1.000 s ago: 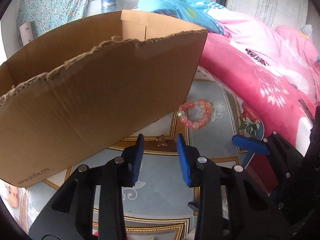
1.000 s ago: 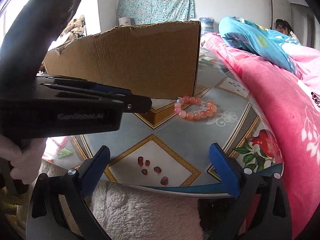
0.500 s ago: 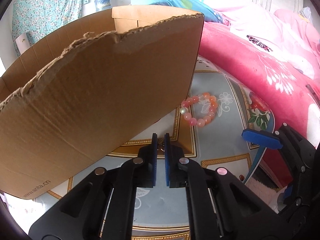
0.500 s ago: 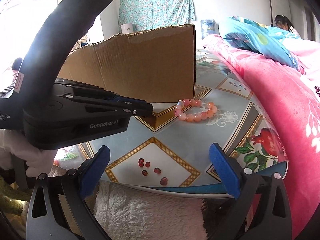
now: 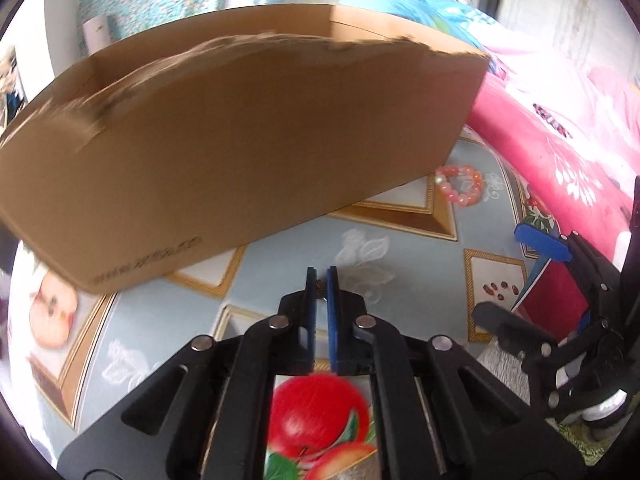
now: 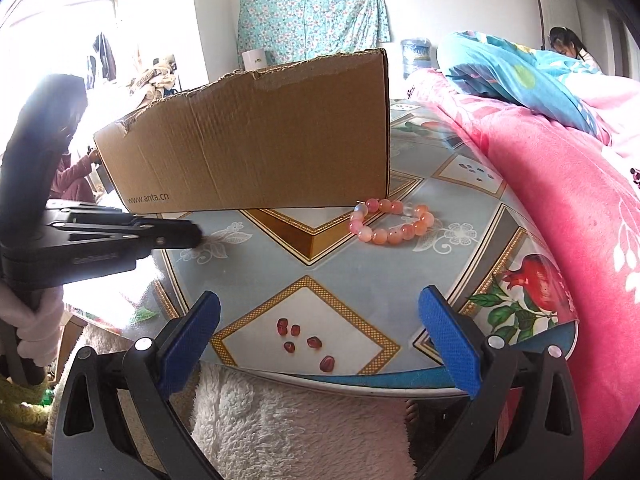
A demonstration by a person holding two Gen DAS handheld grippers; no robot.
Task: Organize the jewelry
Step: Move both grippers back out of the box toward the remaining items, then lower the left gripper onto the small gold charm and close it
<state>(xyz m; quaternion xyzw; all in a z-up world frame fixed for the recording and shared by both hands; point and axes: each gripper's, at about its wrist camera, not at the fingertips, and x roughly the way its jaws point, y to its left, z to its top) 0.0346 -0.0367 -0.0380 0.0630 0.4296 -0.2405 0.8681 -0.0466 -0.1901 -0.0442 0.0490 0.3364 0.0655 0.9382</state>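
beside the box (image 5: 240,152), left tongs (image 5: 321,280) pinch a small charm (image 5: 320,285).

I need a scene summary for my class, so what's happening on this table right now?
A person holds a claw in each hand. The left claw is shut on a small trinket, too small to identify, just above the patterned table in front of the cardboard box. The right claw is open at the table's near edge. A pink bead bracelet lies by the box's corner.

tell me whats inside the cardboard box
Only the cardboard box's bare inner walls show near the rim. Its tall front wall hides the floor, so any contents cannot be seen.
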